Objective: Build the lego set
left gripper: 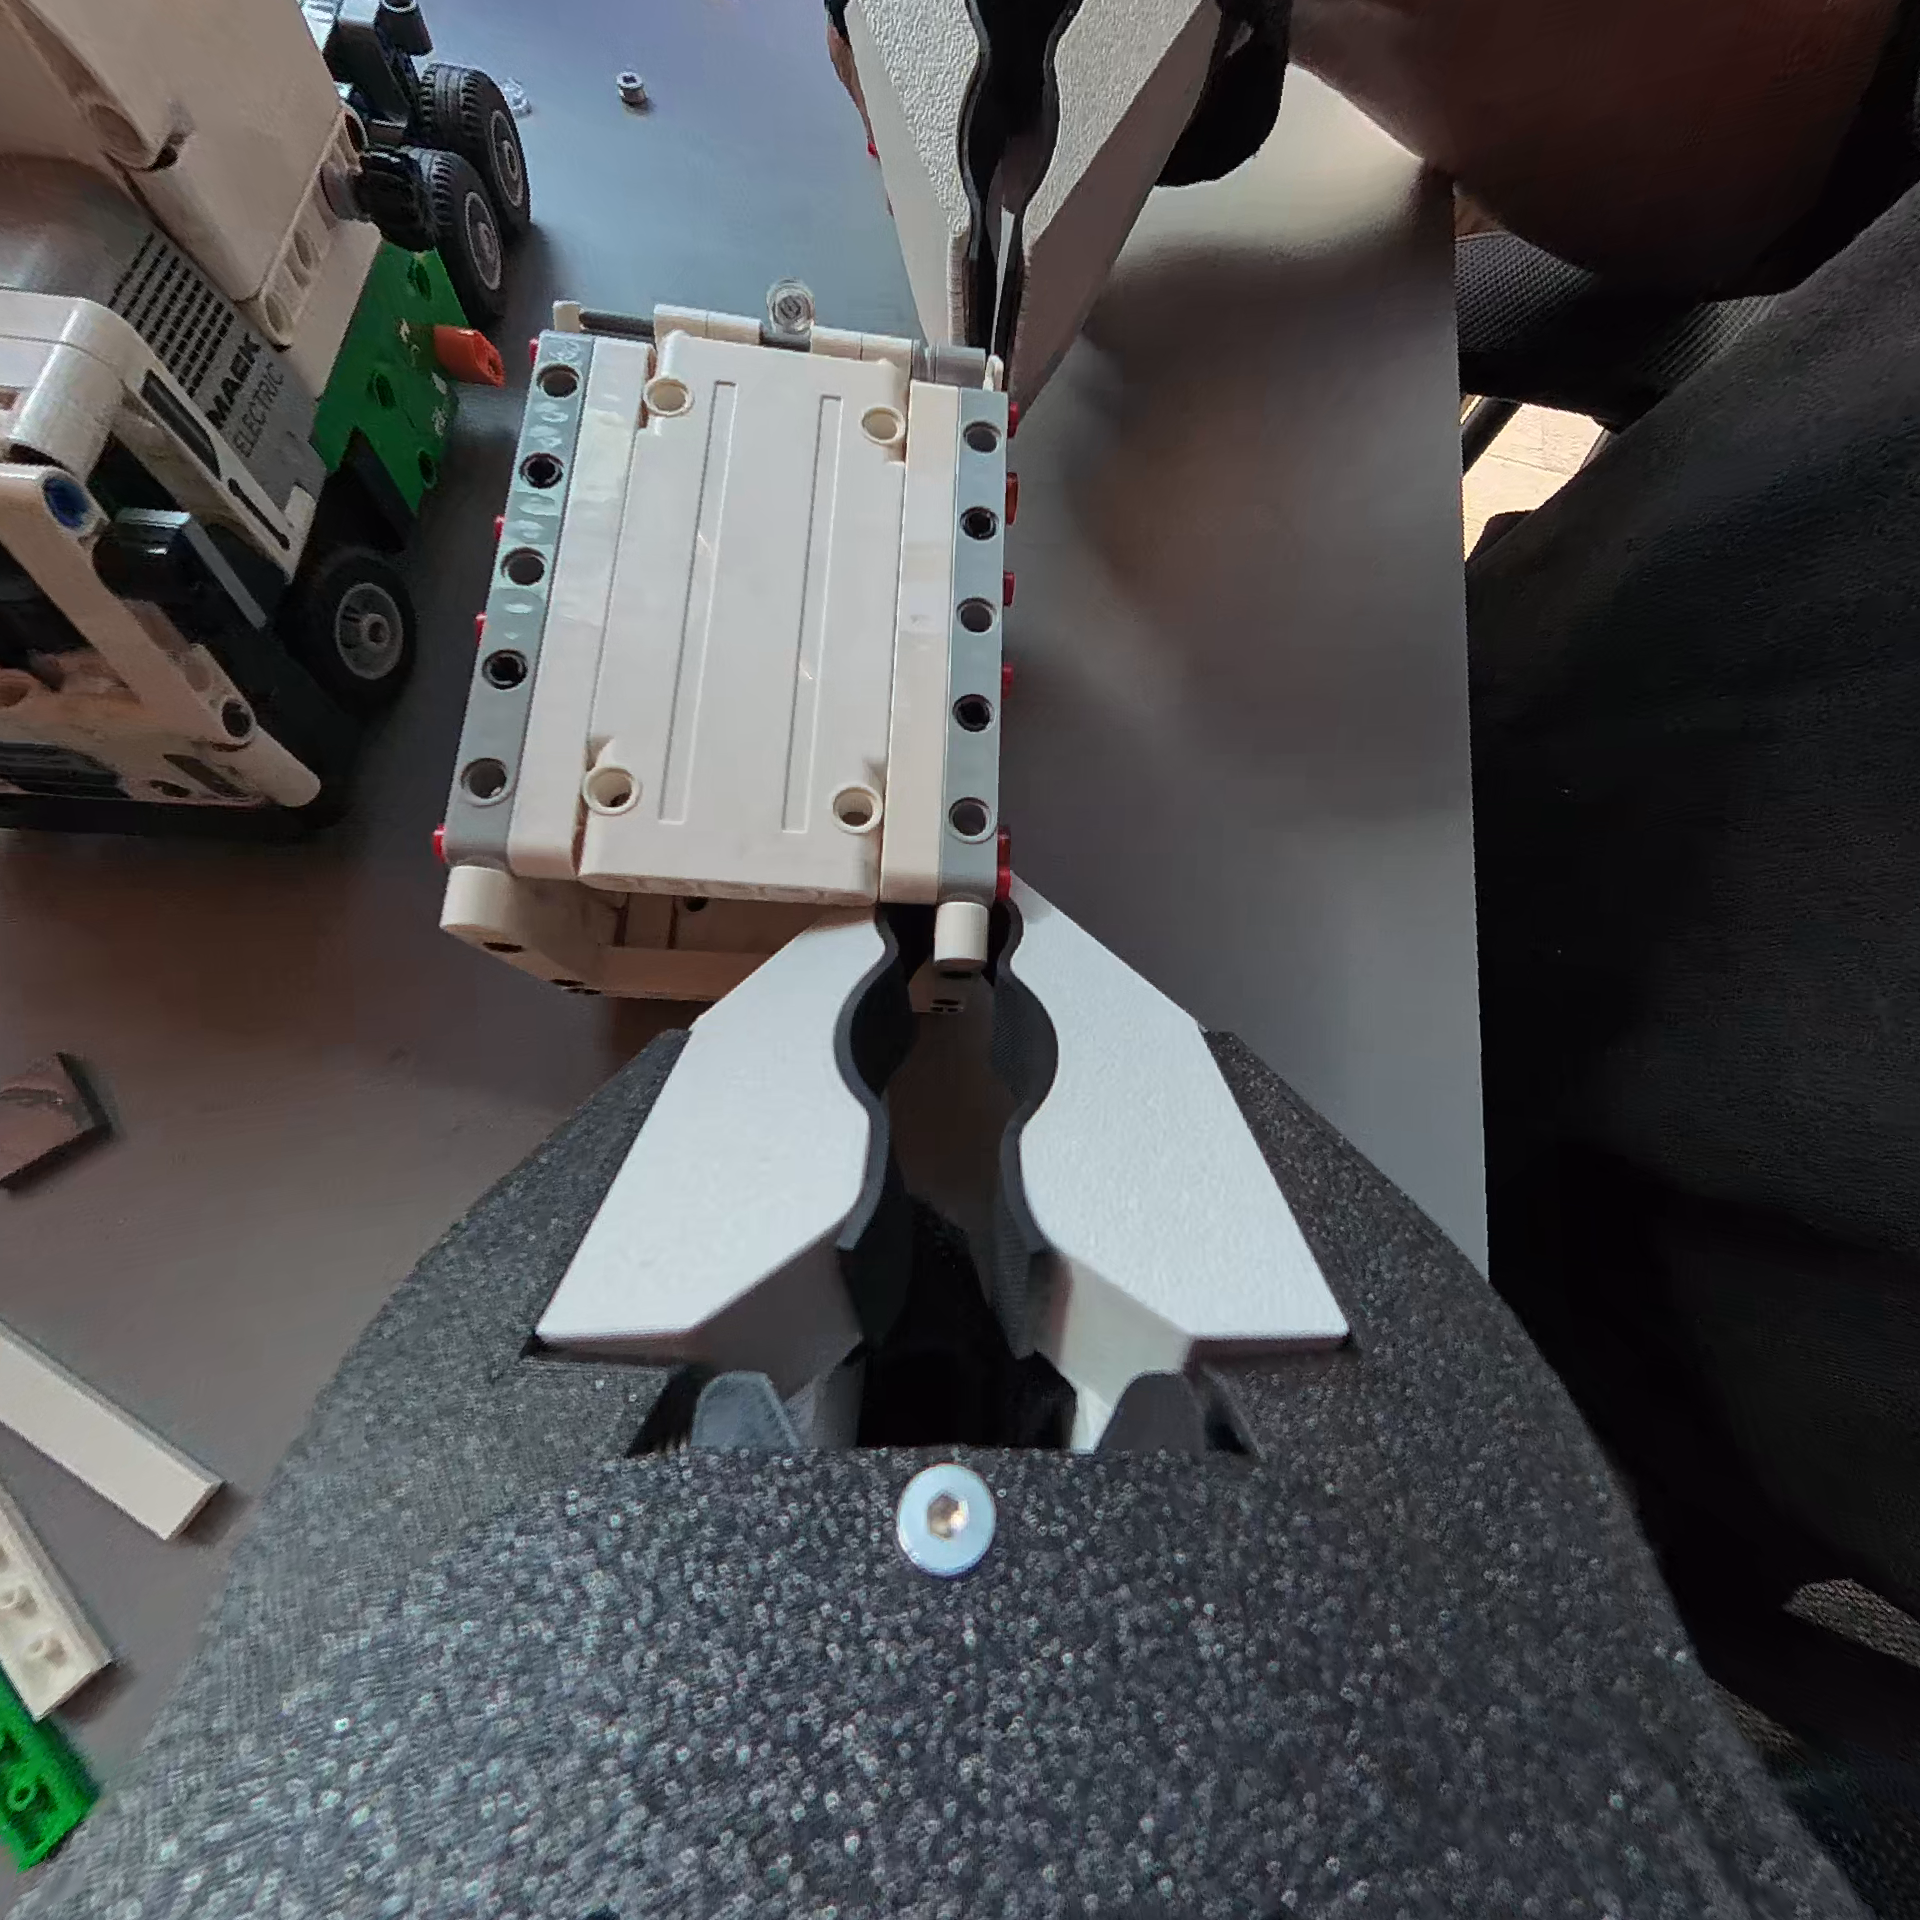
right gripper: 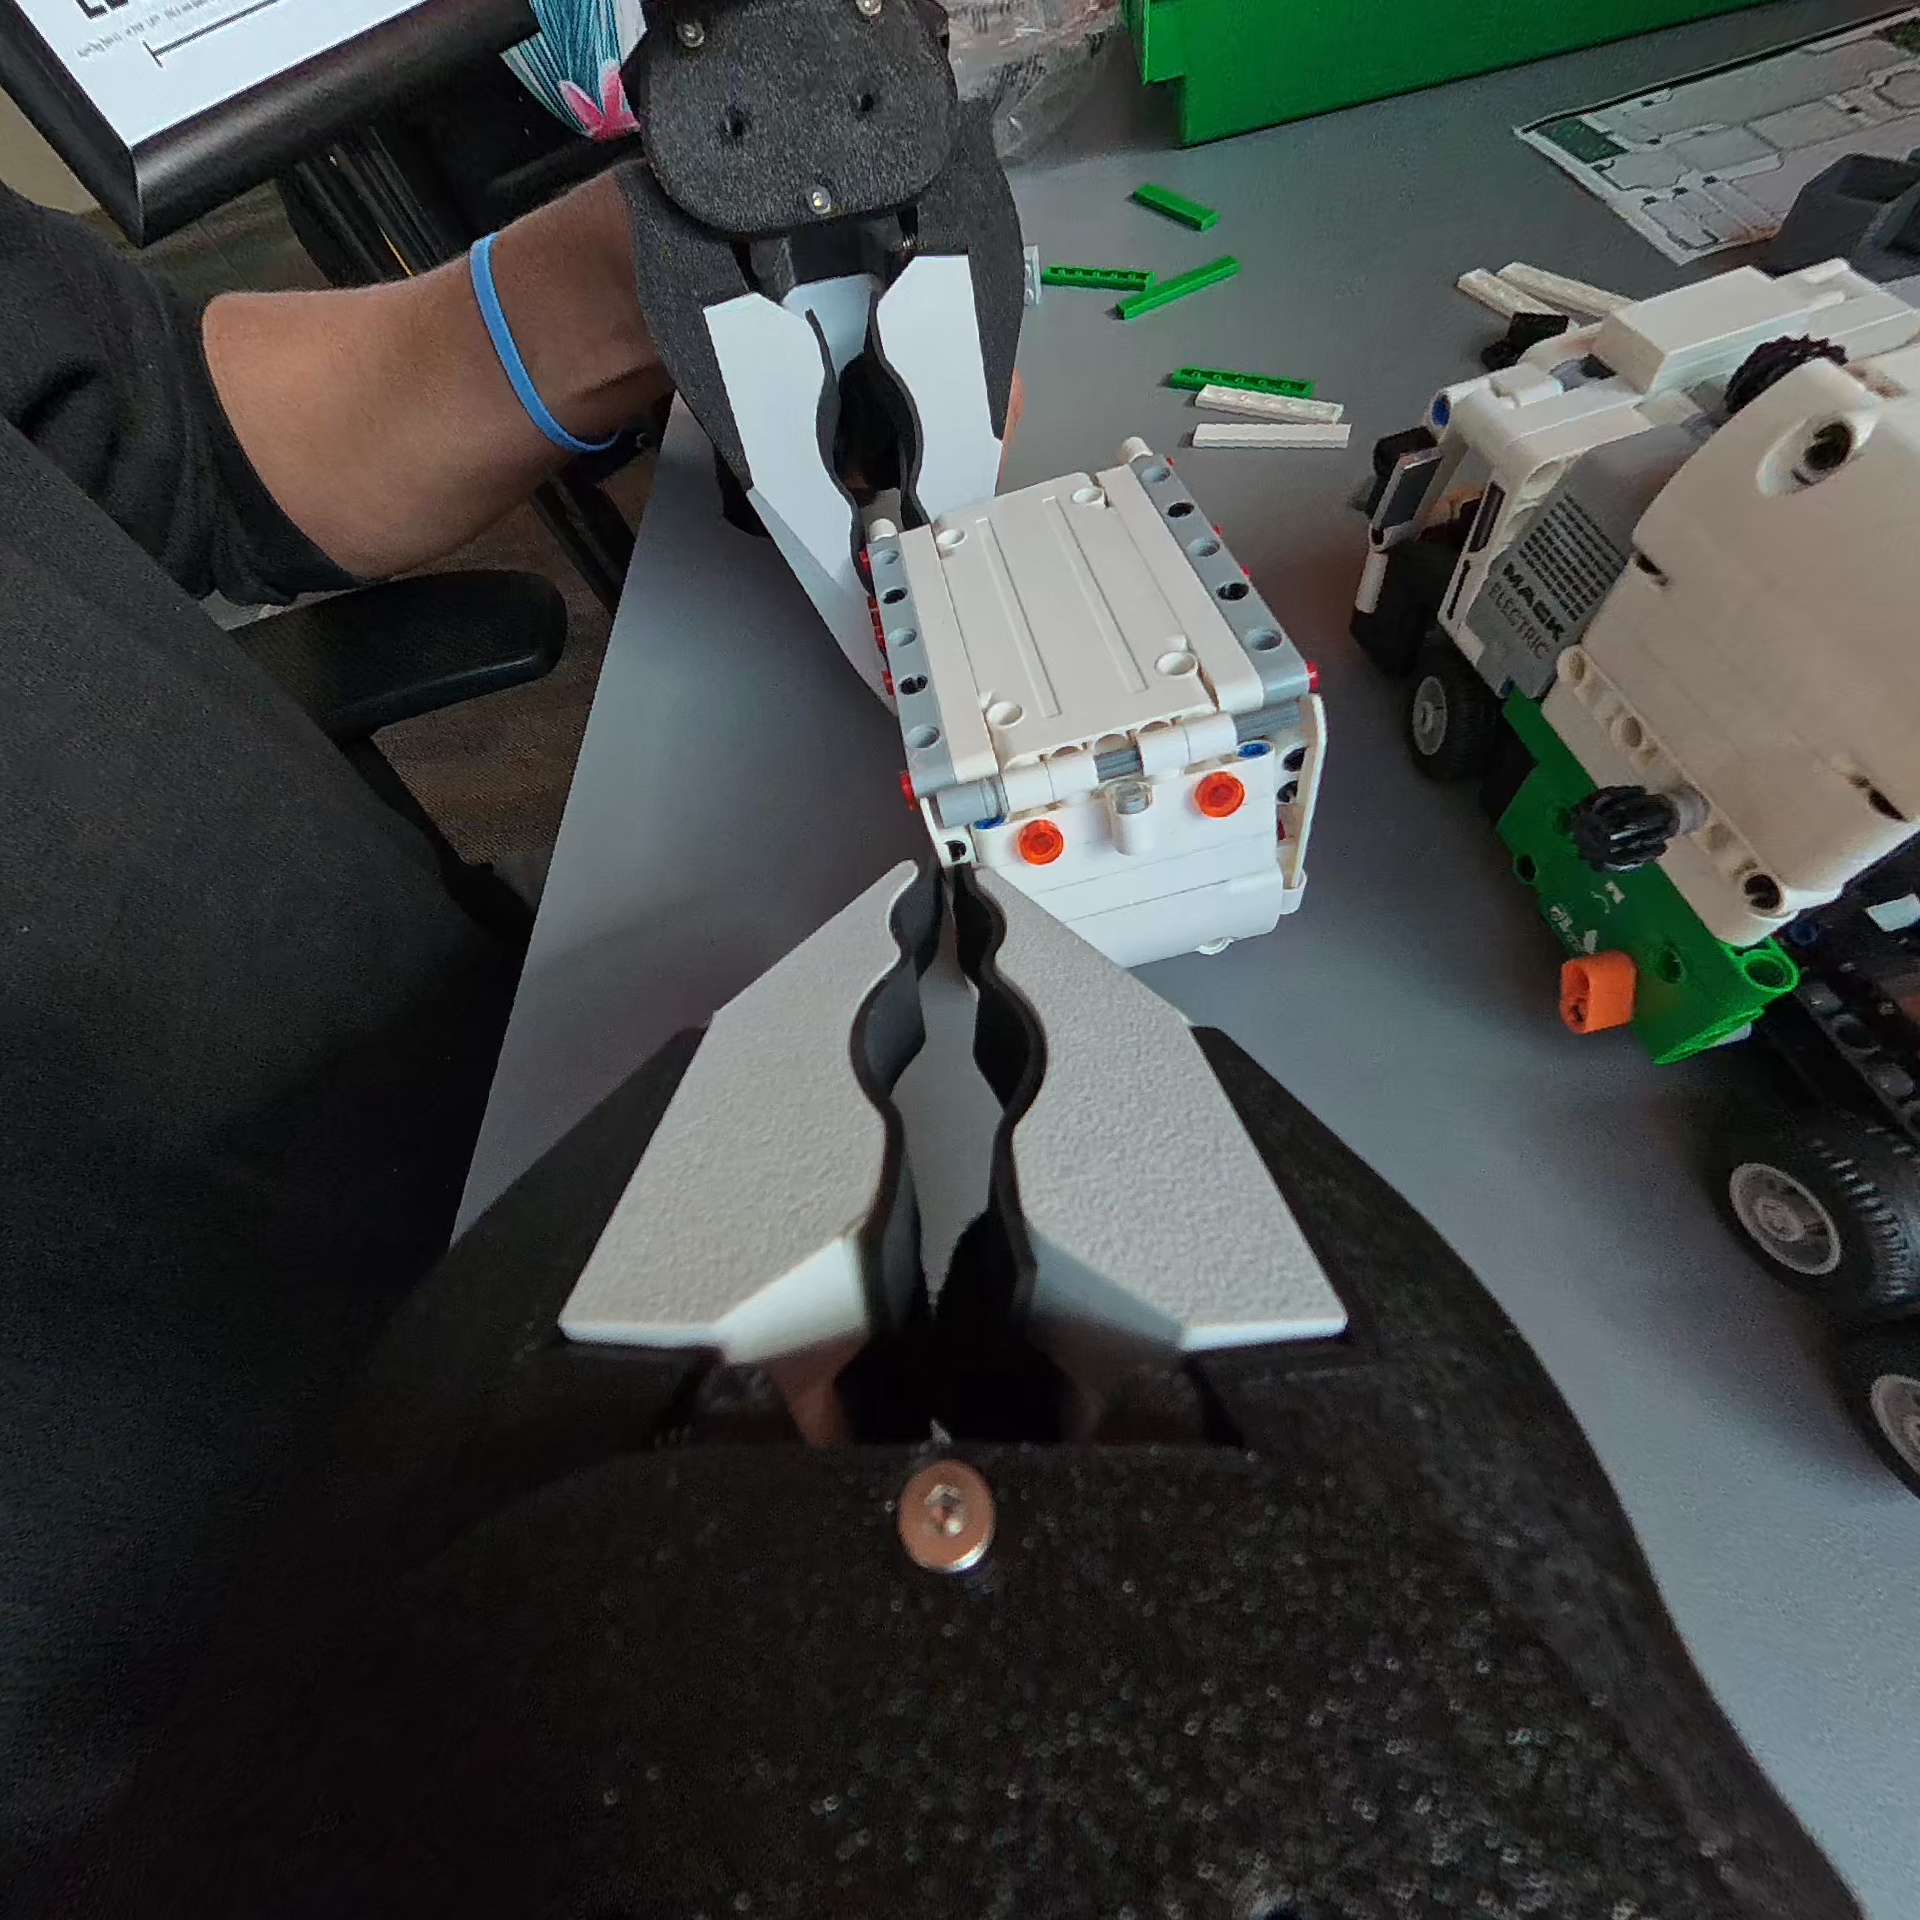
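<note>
A white Lego box body (left gripper: 738, 613) with grey beams and red pins along both long sides lies on the grey table; it also shows in the right wrist view (right gripper: 1091, 665). My left gripper (left gripper: 954, 935) is shut on a white peg (left gripper: 958, 933) at the box's near right corner; it also shows in the right wrist view (right gripper: 883, 499). My right gripper (right gripper: 943, 878) is shut, its tips touching the box's near left corner below the grey beam. I see nothing between its tips. It shows in the left wrist view (left gripper: 1003, 369) at the box's far right corner.
A white and green Lego truck (right gripper: 1662, 675) stands beside the box, also in the left wrist view (left gripper: 156, 468). Loose green plates (right gripper: 1179, 286) and white plates (right gripper: 1268, 421) lie behind. A green box (right gripper: 1351, 62) and a booklet (right gripper: 1714, 135) lie at the back. The table edge (left gripper: 1465, 727) runs close by. Spacing between my two grippers at the tips: around 8 cm.
</note>
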`<state>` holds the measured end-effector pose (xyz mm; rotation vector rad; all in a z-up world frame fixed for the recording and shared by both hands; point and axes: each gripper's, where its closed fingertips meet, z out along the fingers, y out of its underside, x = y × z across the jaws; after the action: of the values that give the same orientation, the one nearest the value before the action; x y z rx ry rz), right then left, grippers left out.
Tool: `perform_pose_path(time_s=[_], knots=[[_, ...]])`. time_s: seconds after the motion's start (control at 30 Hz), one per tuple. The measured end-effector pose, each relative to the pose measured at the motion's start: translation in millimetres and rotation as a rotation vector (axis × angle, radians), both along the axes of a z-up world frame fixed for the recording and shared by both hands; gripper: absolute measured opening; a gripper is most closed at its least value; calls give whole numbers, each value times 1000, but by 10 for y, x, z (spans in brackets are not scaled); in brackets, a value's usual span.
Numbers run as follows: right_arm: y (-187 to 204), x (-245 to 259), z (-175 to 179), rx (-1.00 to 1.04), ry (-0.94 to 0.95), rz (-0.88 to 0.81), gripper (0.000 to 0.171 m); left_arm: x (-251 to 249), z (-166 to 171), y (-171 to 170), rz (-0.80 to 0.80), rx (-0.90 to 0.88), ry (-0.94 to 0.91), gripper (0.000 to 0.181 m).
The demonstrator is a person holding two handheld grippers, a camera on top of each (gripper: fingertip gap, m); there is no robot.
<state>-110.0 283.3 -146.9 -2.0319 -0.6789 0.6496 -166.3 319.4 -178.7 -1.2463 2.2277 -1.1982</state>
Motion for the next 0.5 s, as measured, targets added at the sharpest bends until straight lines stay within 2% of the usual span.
perform_pose_path(time_s=[0.17, 0.23, 0.37, 0.5], knots=[[-6, 18, 14, -15, 69, -6, 3, 28, -5, 4, 13, -1, -1, 7], [-65, 49, 4, -25, 80, 4, 10, 48, -6, -12, 18, 1, -3, 7], [-144, 133, -181, -37, -66, -24, 14, 52, -5, -24, 19, 4, -4, 7], [-76, 147, -187, 21, -100, -81, 6, 56, -5, -32, 19, -4, 2, 7]])
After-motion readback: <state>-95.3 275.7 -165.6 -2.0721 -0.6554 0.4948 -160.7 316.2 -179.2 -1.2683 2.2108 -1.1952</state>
